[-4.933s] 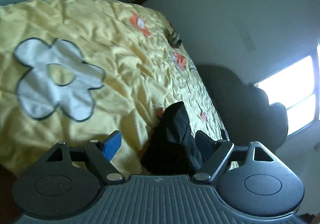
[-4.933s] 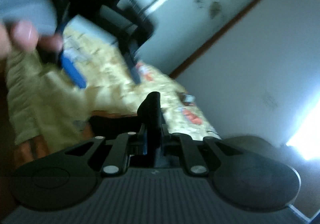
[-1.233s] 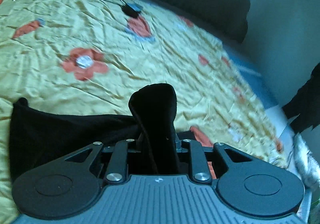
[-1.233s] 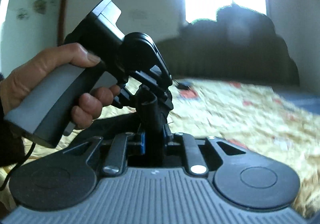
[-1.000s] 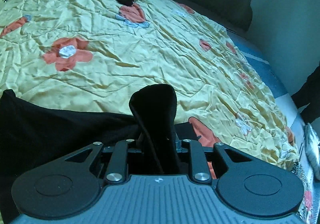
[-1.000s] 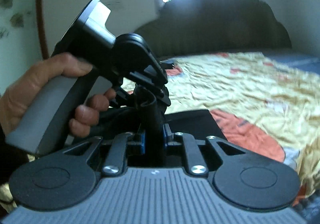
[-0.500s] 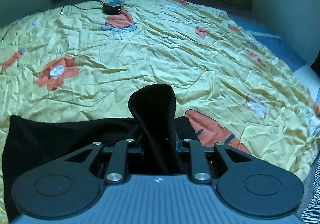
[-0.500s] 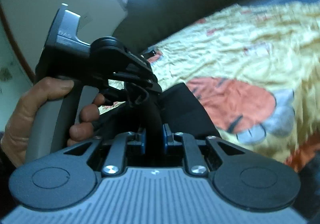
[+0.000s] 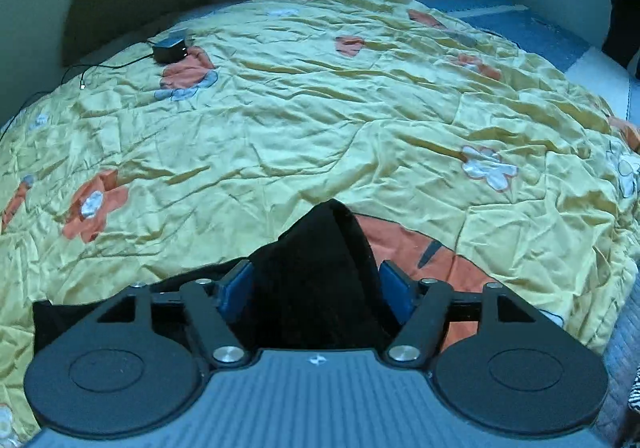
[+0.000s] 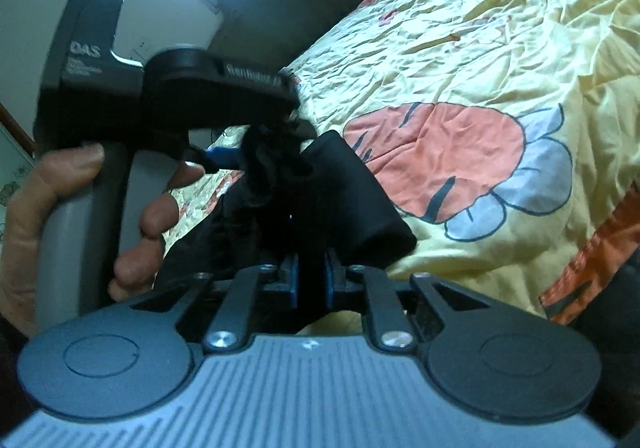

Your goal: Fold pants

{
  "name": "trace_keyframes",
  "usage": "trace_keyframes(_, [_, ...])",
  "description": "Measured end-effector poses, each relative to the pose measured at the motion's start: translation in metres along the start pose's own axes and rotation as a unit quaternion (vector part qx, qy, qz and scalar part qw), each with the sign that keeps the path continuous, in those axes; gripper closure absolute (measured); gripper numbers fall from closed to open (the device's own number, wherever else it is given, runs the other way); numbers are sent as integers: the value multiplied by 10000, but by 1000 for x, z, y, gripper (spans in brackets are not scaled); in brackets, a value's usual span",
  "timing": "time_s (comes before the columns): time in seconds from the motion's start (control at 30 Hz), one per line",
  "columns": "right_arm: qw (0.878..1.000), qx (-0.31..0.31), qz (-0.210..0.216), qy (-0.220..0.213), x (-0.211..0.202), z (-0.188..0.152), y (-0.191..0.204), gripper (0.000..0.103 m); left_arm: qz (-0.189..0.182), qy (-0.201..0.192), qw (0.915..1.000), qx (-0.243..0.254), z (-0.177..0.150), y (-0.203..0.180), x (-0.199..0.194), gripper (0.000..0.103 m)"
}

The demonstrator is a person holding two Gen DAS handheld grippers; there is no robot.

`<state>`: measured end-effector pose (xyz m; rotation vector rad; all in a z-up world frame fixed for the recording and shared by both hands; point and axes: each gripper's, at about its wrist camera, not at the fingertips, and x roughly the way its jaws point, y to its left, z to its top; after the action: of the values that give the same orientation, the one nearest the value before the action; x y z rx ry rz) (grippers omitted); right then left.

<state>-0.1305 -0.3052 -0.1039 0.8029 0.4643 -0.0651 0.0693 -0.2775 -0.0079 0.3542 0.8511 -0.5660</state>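
Left gripper has just been opening, black pants loose between its pads. Right gripper clamps the pants.

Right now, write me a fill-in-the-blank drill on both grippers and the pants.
1. The pants are ____ in colour.
2. The right gripper is ____ on a fold of the pants.
3. The left gripper has just been opening, and its blue pads stand ____ from the cloth between them.
4. The pants lie on a ____ bedspread with orange flowers.

Missing words: black; shut; apart; yellow
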Motion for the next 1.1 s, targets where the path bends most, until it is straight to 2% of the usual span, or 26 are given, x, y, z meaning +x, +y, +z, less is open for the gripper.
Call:
trace_keyframes(0.1, [9997, -223, -92, 20, -4, 2, 1, 86, 291, -254, 9992, 112, 1, 2, -13, 34])
trace_keyframes(0.17, [9983, -551, -200, -21, -13, 1, 4, 79, 302, -346, 9989, 49, -2, 12, -22, 34])
trace_keyframes(0.23, [9924, -1023, -579, -362, -29, -1, 7, 66, 249, -463, 9984, -186, -9, 27, -34, 34])
trace_keyframes(0.3, [9798, -1535, -966, -838, -41, 0, 13, 64, 246, -582, 9975, -324, -19, 42, -42, 31])
trace_keyframes(0.33, [9713, -1901, -1010, -1012, -43, 3, 20, 64, 378, -607, 9968, -353, -25, 48, -44, 31])
trace_keyframes(0.4, [9539, -2540, -996, -1248, -39, 11, 39, 64, 774, -588, 9946, -356, -40, 55, -46, 31])
trace_keyframes(0.47, [9470, -2873, -750, -1222, -29, 18, 56, 64, 912, -533, 9939, -323, -53, 65, -50, 31])
trace_keyframes(0.53, [9361, -3319, -600, -1004, -10, 19, 73, 66, 701, -709, 9942, -405, -65, 76, -61, 31])
trace_keyframes(0.6, [9253, -3633, -708, -820, 11, 14, 81, 67, -53, -1039, 9921, -704, -72, 91, -75, 31])
trace_keyframes(0.67, [9186, -3702, -1268, -550, 33, 15, 78, 67, -660, -1390, 9825, -1052, -74, 106, -88, 28])
trace_keyframes(0.7, [9153, -3645, -1624, -548, 41, 16, 73, 67, -807, -1494, 9783, -1186, -74, 111, -92, 21])
trace_keyframes(0.73, [9129, -3519, -1967, -643, 41, 19, 67, 65, -817, -1520, 9766, -1281, -74, 115, -94, 19])
trace_keyframes(0.8, [9140, -3435, -1953, -923, 25, 21, 62, 65, -464, -1557, 9794, -1200, -75, 115, -94, 19])
trace_keyframes(0.83, [9143, -3445, -1816, -1116, 12, 19, 66, 63, -159, -1539, 9815, -1125, -76, 113, -93, 19])
trace_keyframes(0.87, [9155, -3481, -1637, -1181, 5, 16, 71, 60, 311, -1426, 9840, -1024, -76, 110, -89, 19])
trace_keyframes(0.9, [9193, -3554, -1292, -1090, 2, 14, 78, 48, 657, -1339, 9846, -908, -78, 107, -86, 19])
trace_keyframes(0.93, [9216, -3645, -991, -887, 6, 12, 84, 36, 793, -1337, 9843, -841, -82, 107, -85, 19])
trace_keyframes(0.97, [9198, -3773, -819, -701, 12, 8, 89, 34, 933, -1331, 9835, -799, -88, 109, -84, 19])
trace_keyframes(1.0, [9124, -3940, -905, -637, 20, 3, 93, 34, 1087, -1279, 9827, -788, -92, 110, -82, 19])
trace_keyframes(1.03, [8996, -4167, -1164, -590, 32, -3, 95, 35, 1200, -1224, 9818, -823, -96, 113, -80, 19])
trace_keyframes(1.07, [8923, -4276, -1368, -477, 43, -5, 93, 36, 1210, -1165, 9814, -925, -100, 118, -78, 19])
trace_keyframes(1.1, [8902, -4267, -1582, -215, 55, -3, 88, 39, 1206, -1073, 9813, -1051, -104, 125, -75, 19])
